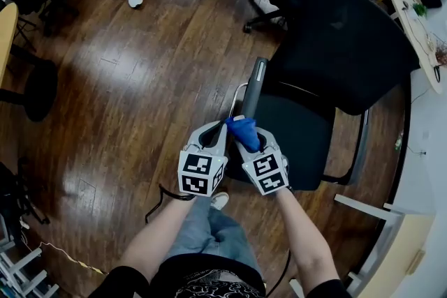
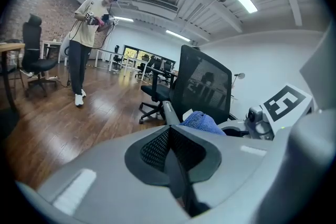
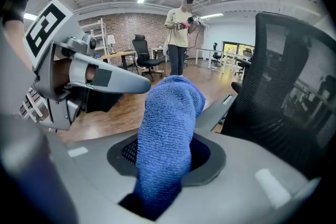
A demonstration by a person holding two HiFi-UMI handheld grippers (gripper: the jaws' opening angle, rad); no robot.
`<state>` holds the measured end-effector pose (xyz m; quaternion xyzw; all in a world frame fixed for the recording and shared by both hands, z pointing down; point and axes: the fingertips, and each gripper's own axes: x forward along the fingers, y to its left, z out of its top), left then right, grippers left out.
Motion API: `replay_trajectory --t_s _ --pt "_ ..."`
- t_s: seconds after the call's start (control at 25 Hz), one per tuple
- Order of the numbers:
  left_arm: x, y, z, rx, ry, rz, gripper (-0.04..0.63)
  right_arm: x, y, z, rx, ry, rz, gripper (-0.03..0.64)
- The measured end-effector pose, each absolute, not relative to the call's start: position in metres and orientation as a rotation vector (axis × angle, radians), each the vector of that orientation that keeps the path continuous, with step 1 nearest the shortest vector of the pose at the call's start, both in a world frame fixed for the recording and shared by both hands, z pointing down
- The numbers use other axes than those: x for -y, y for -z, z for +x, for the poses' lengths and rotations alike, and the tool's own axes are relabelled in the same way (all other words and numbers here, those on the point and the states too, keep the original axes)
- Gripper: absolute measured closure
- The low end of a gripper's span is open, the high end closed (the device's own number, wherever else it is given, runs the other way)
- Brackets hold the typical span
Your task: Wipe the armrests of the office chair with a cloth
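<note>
Right gripper (image 3: 164, 165) clamped tight on blue cloth (image 3: 170, 118), cloth bunched at the near end of the office chair (image 1: 335, 38) armrest (image 1: 254, 84). Left gripper (image 2: 170, 157) jaws fully together, empty, just beside that armrest end.

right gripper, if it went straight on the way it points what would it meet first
Most likely the near armrest of the office chair. The right gripper, shut on the blue cloth, points at its near end, so the cloth would probably touch first. The gap is hard to judge.
</note>
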<state>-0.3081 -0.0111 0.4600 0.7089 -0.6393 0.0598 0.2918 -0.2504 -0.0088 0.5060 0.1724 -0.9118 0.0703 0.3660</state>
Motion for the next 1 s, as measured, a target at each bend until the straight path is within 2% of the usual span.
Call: replay_trajectory --t_s 1.0 --pt "-0.091 -0.493 -0.298 1.799 -0.123 1.786 0.591 -0.108 -0.555 -0.231 2.374 -0.198 0.346 0.479"
